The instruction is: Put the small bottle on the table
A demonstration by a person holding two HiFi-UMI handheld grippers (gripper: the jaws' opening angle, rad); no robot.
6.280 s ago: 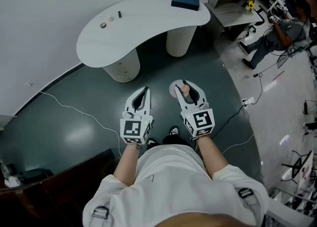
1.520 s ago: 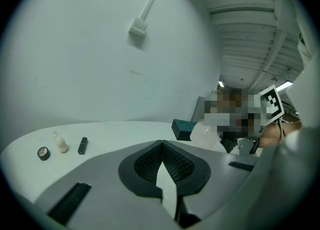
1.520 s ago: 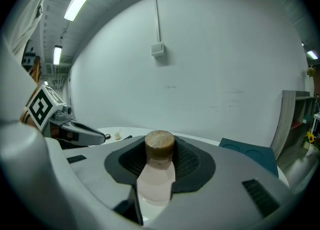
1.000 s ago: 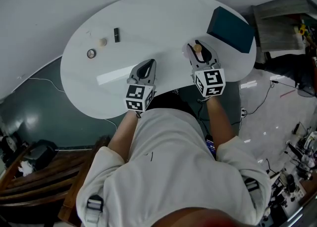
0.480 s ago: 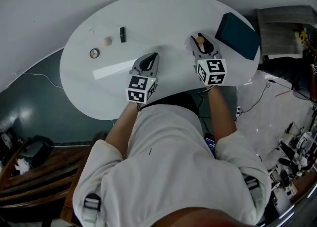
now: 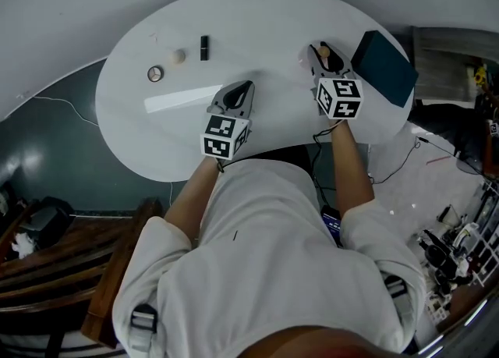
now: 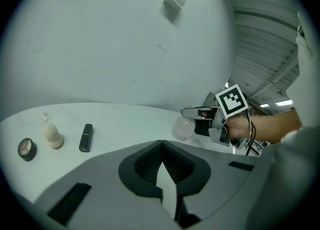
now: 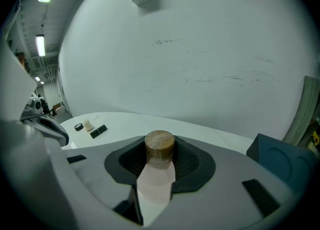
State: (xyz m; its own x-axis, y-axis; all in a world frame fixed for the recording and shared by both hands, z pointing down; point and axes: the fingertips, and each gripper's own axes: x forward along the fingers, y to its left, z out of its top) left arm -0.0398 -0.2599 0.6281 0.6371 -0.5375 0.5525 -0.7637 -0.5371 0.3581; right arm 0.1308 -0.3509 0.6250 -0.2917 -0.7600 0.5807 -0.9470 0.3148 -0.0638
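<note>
- While my right tool [image 6: 321, 51] grips the bottle [image 8: 159, 166], wooden cap up, it hangs over the right side of the table [image 6: 257, 21], just beside the blue box [image 6: 384, 68].
- I cannot tell whether the bottle's base touches the table.
- My left tool [image 7: 161, 145] is clenched with nothing in it, over the table's near side.
- Far left lie a round tin [image 6: 155, 74], a pale knob [image 6: 178, 56] and a black stick [image 6: 204, 47], well apart from both tools.

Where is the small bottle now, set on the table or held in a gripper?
Held: the right gripper clamps the small bottle, wooden cap up, over the table.
</note>
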